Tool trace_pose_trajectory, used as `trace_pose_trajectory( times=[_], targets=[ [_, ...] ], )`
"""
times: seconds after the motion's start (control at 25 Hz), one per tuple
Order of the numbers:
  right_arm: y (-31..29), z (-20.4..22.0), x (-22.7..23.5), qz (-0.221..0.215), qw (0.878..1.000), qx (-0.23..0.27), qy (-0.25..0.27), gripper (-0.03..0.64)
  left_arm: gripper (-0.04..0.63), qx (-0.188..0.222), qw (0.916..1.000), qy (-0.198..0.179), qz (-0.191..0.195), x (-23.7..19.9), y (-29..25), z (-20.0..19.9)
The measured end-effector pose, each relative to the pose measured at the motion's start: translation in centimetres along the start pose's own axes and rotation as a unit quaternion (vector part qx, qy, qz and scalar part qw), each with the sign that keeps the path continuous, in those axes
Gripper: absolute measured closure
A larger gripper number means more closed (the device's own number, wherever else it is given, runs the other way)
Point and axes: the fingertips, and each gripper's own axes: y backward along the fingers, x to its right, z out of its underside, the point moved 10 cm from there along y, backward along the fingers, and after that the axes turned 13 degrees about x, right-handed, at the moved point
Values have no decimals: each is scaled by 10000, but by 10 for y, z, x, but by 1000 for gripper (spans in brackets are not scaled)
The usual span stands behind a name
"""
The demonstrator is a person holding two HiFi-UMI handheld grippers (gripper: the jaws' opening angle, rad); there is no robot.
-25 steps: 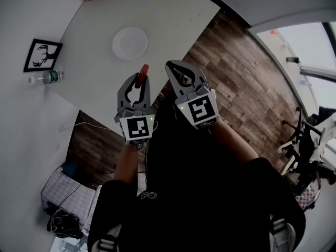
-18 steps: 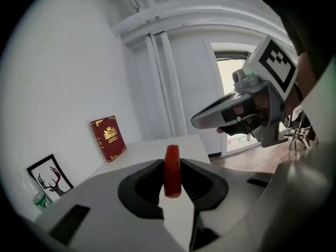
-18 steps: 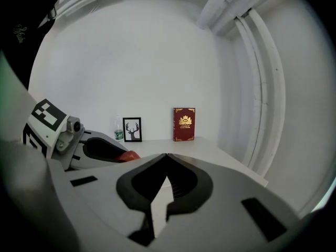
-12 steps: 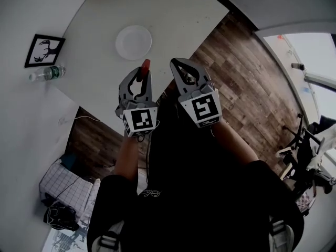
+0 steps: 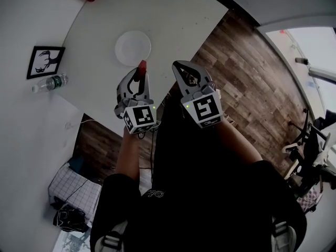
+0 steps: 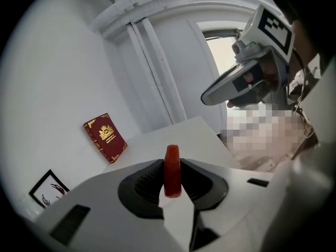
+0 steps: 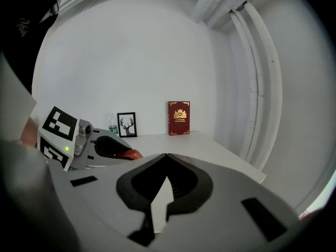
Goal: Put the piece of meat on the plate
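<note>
Head view: grey left gripper (image 5: 139,72) raised over the near part of the white table (image 5: 178,20), clamped on a thin red piece of meat (image 5: 142,65) poking past the jaw tips, close to the round white plate (image 5: 133,48) but not on it. Grey right gripper (image 5: 178,66) just beside, on the right.

Left gripper view: both pads pressed against the upright meat slice; dark red gold-stamped book (image 6: 105,137) standing at the wall beyond.

Right gripper view: jaws clenched tip to tip, nothing between; black-framed deer picture (image 7: 126,124) and clear water bottle (image 7: 112,126) by the wall.
</note>
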Motion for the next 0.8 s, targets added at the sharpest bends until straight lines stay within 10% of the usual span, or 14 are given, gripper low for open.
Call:
trace_pose_trajectory(
  times=[0.8],
  targets=[
    [-52, 29, 15, -265, 9976, -101, -632, 595, 503, -701, 9941, -827, 94, -27, -41, 20]
  ],
)
